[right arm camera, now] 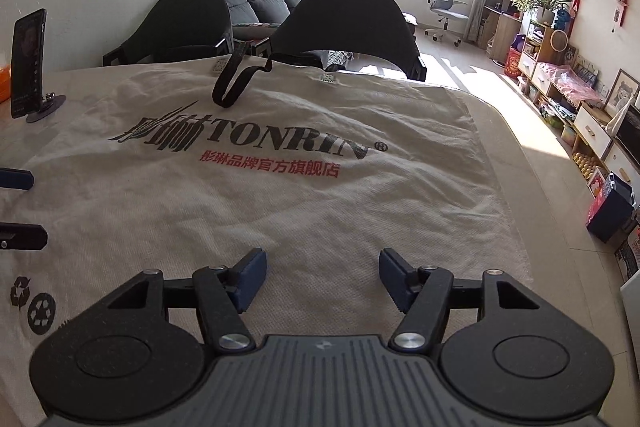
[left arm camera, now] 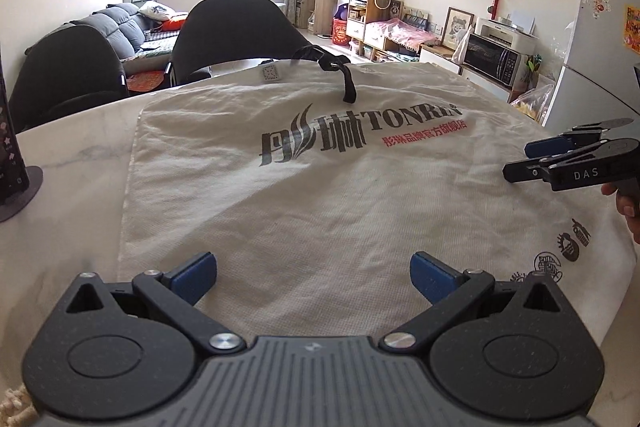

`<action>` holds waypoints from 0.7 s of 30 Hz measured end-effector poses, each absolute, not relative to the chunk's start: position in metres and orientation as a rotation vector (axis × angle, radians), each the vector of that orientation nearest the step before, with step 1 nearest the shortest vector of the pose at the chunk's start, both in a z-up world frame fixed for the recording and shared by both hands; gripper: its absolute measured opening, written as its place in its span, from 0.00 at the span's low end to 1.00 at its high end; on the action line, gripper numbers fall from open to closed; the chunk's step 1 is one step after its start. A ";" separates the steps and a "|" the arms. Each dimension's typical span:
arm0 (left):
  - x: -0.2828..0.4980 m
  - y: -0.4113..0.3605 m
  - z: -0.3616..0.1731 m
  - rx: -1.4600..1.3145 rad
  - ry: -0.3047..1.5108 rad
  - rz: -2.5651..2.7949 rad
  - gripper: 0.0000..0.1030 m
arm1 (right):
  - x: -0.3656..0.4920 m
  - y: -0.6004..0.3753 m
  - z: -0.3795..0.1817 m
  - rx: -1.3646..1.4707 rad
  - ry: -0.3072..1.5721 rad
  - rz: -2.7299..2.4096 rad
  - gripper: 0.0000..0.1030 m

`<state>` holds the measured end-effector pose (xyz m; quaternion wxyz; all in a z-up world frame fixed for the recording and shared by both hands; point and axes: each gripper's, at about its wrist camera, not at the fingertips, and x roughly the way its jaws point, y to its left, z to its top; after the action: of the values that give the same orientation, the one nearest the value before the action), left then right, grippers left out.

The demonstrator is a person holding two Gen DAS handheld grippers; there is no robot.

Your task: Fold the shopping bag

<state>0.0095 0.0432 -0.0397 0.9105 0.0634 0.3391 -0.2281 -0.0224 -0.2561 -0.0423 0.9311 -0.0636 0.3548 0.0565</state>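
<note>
A white non-woven shopping bag (left arm camera: 320, 195) (right arm camera: 280, 211) printed "TONRIN" lies flat on the marble table (left arm camera: 72, 163). Its black handle (left arm camera: 346, 79) (right arm camera: 236, 83) is flopped onto the bag's far edge. My left gripper (left arm camera: 314, 275) hovers open over the bag's near left part, with nothing between its blue pads (left arm camera: 196, 273). In the right wrist view its fingertips (right arm camera: 20, 237) show at the left edge. My right gripper (right arm camera: 322, 279) is open above the bag's near right part and holds nothing. In the left wrist view the right gripper (left arm camera: 518, 161) reaches in from the right, held by a hand (left arm camera: 628, 203).
A phone on a round stand (right arm camera: 30, 67) (left arm camera: 10, 163) stands on the table to the left of the bag. Two black chairs (left arm camera: 240, 31) (right arm camera: 344, 23) face the table's far edge. The table's right edge (right arm camera: 516, 147) drops to the floor, with shelves beyond.
</note>
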 end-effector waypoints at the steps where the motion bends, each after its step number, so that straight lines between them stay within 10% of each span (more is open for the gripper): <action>1: 0.006 0.045 -0.042 0.149 0.695 -0.465 0.99 | -0.028 -0.259 -0.043 -0.134 0.722 0.114 0.67; 21: -0.030 0.093 -0.038 0.198 0.709 -0.420 1.00 | -0.130 -0.338 -0.038 -0.192 0.753 0.054 0.73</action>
<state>-0.0297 0.0935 -0.0375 0.9116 0.0959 0.3438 -0.2038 -0.1297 -0.3381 -0.0378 0.9252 -0.0935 0.3669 0.0265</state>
